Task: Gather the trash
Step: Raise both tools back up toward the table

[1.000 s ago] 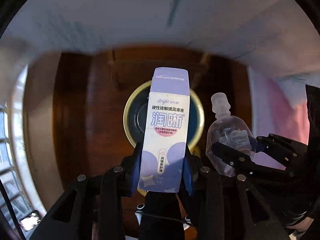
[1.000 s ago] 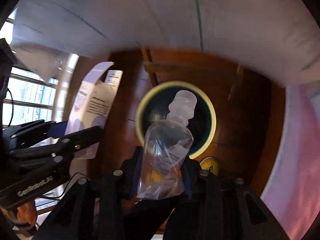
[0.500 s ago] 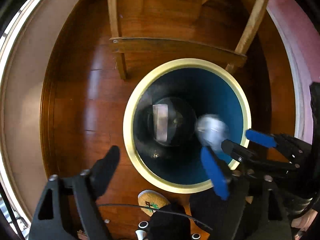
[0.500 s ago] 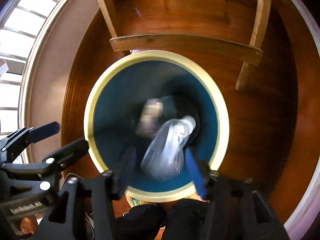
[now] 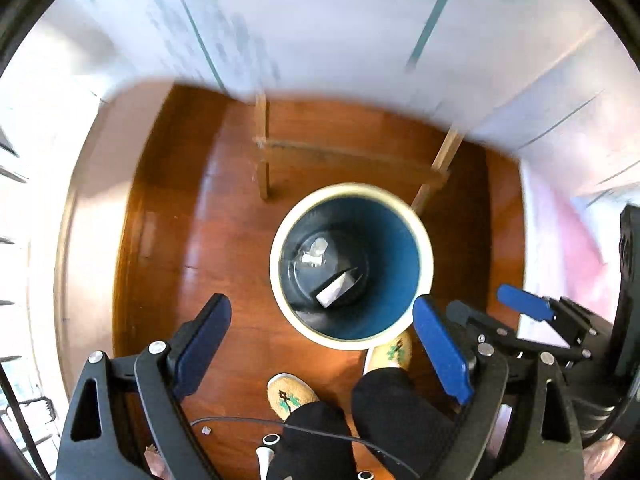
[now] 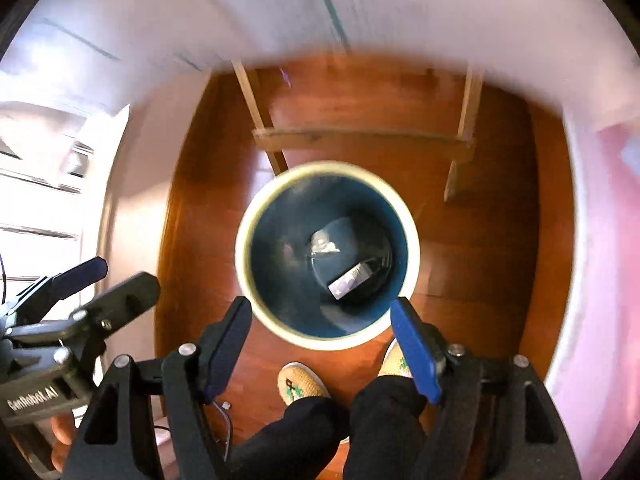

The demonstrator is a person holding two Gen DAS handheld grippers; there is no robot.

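- Round bin (image 5: 420,240) stood on the glossy reddish wood floor (image 5: 192,248): thick cream rim, smooth teal-blue inside, dark circular bottom.
- Both bits of trash were lying at the bottom. The carton (image 5: 334,289) was a small flat rectangular box, pale with a purplish print, sitting at a slant. Writing on it was too tiny to read.
- The pouch (image 5: 314,250) was clear crinkly plastic with a little round spout, just beside the carton, toward the far side of the bin's bottom.
- Left tongs (image 5: 320,344) hung over the bin's near edge, black frame with flat blue pads, spread wide and opening a touch more, nothing between them.
- Right tongs (image 6: 320,344) were the same build, also spreading apart, empty too.
- The right wrist view caught the side of the left tongs, printed "GenRobot.AI" in white.
- Plain wooden desk legs (image 5: 262,168) with a cross rail stood behind the bin.
- Tan knit slippers (image 5: 290,396) with a green pattern and black trousers were near the bin.
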